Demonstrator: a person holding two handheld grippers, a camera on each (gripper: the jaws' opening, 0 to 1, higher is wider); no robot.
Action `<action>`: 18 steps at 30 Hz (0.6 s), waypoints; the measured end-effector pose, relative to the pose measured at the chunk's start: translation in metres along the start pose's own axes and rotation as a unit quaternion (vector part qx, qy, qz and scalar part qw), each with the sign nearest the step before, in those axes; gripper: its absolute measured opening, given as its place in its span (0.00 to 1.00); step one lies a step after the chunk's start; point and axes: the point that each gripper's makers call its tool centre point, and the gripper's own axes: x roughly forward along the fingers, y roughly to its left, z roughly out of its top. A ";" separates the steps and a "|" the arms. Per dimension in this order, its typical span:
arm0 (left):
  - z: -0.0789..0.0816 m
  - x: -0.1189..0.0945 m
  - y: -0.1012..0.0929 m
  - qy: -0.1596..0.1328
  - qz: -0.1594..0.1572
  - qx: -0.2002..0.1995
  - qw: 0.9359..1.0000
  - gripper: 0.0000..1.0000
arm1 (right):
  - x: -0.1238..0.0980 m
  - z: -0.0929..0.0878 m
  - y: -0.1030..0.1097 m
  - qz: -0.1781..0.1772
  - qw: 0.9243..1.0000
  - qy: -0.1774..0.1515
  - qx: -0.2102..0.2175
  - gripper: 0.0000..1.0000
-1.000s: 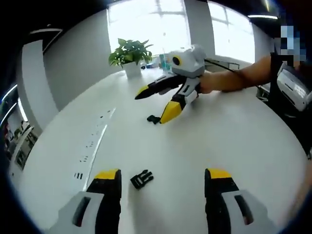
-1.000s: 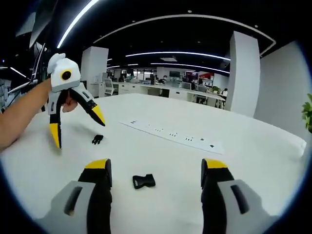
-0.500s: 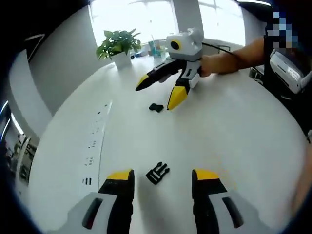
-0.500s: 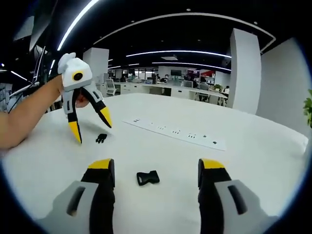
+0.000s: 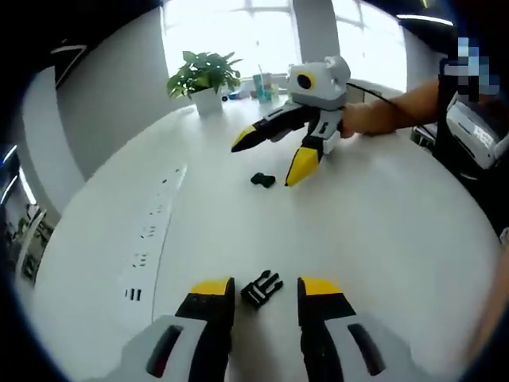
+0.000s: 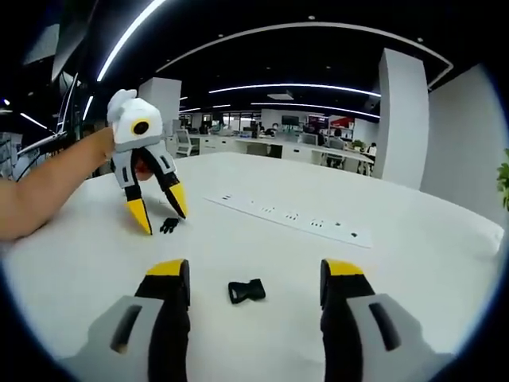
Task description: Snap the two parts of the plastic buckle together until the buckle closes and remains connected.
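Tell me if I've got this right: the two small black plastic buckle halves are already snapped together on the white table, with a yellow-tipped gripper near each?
Not snapped together. In the left gripper view, the pronged black buckle half lies between the left gripper tips, apart from the black socket half by the right gripper. Both lie on the white table.

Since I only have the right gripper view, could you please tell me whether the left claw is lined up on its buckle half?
Observer: Yes. The pronged buckle half lies between the open jaws of the left claw, prongs pointing away from it.
Operator: Thank you. How does my side look from there?
Observer: The right claw is open, and the socket buckle half lies ungripped beside one yellow tip.
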 end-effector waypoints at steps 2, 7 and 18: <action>-0.002 -0.001 -0.002 -0.006 -0.006 -0.011 1.000 0.28 | -0.001 0.000 -0.001 -0.002 1.000 -0.001 0.000 0.65; -0.004 -0.002 -0.002 -0.012 -0.009 -0.026 1.000 0.28 | -0.001 0.000 -0.001 0.000 1.000 0.000 0.000 0.65; -0.003 -0.001 0.000 -0.008 -0.008 -0.032 0.999 0.27 | -0.002 -0.005 -0.003 -0.005 1.000 0.013 -0.002 0.61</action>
